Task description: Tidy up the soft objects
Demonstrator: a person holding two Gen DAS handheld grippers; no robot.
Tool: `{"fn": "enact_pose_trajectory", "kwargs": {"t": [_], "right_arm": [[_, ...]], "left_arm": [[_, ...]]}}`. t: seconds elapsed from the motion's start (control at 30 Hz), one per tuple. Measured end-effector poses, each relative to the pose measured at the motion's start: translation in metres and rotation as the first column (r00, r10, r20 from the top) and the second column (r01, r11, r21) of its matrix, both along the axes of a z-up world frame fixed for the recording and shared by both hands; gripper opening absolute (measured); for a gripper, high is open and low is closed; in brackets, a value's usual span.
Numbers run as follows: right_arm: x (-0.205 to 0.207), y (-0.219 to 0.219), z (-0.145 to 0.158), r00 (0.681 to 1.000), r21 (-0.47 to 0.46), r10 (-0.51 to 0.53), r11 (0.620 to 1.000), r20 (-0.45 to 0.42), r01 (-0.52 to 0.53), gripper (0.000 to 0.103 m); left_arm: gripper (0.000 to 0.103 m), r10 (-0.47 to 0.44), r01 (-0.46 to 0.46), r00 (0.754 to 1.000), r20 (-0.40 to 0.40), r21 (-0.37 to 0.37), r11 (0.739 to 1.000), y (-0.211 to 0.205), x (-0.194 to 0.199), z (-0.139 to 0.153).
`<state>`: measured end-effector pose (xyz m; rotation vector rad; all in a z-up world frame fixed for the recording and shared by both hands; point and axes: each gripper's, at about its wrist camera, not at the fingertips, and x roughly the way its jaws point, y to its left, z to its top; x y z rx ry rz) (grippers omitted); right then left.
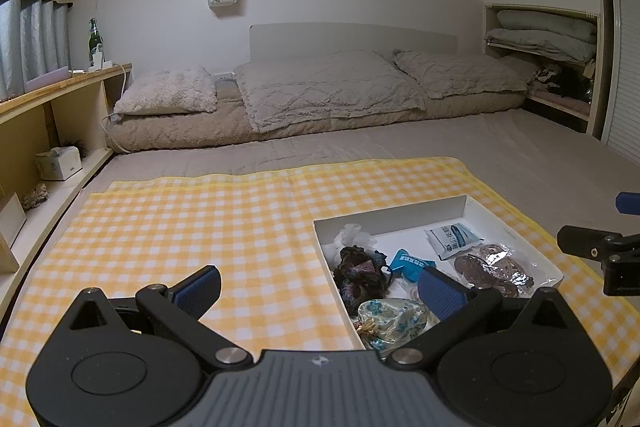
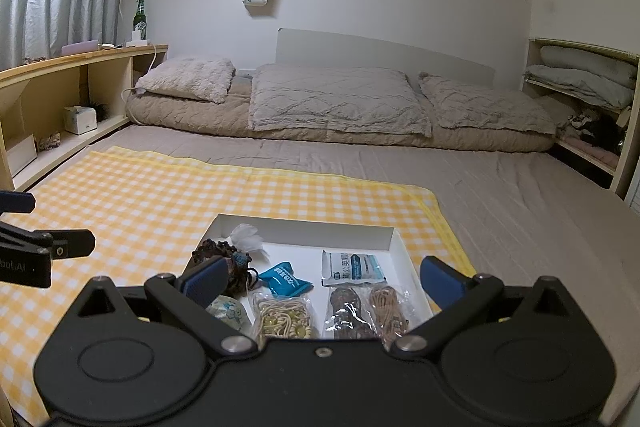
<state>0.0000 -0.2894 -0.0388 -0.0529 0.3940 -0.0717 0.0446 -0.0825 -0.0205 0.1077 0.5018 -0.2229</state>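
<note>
A shallow white box [image 1: 516, 233] [image 2: 394, 241] lies on a yellow checked cloth [image 1: 180, 227] [image 2: 140, 203]. It holds a dark knitted scrunchie [image 1: 358, 273] [image 2: 212, 251], a white fluffy piece [image 1: 354, 233] [image 2: 246, 237], a floral pouch [image 1: 390, 321] [image 2: 228, 311], a blue packet [image 1: 410, 261] [image 2: 284, 281], a white sachet [image 1: 452, 237] [image 2: 352, 267] and bagged cords [image 1: 492, 265] [image 2: 368, 311]. My left gripper [image 1: 320, 291] is open and empty over the box's left wall. My right gripper [image 2: 320, 279] is open and empty above the box.
The cloth lies on a grey bed sheet [image 2: 520, 195]. Pillows and a folded quilt [image 1: 320, 91] lie at the far end. A wooden shelf unit [image 1: 52, 115] with a tissue box [image 1: 58, 163] runs along the left. Shelves with bedding [image 2: 580, 83] stand at the right.
</note>
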Motion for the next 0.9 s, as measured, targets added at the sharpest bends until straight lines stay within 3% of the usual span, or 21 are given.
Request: {"fn": "enact_pose_trajectory", "kwargs": {"t": [0.9], "right_arm": [[-0.0017, 0.0029, -0.0004, 1.0, -0.002, -0.001, 1.0, -0.002, 0.001, 0.103]], "left_arm": [[0.103, 0.009, -0.009, 1.0, -0.004, -0.004, 1.0, 0.0024, -0.0013, -0.0011]]}}
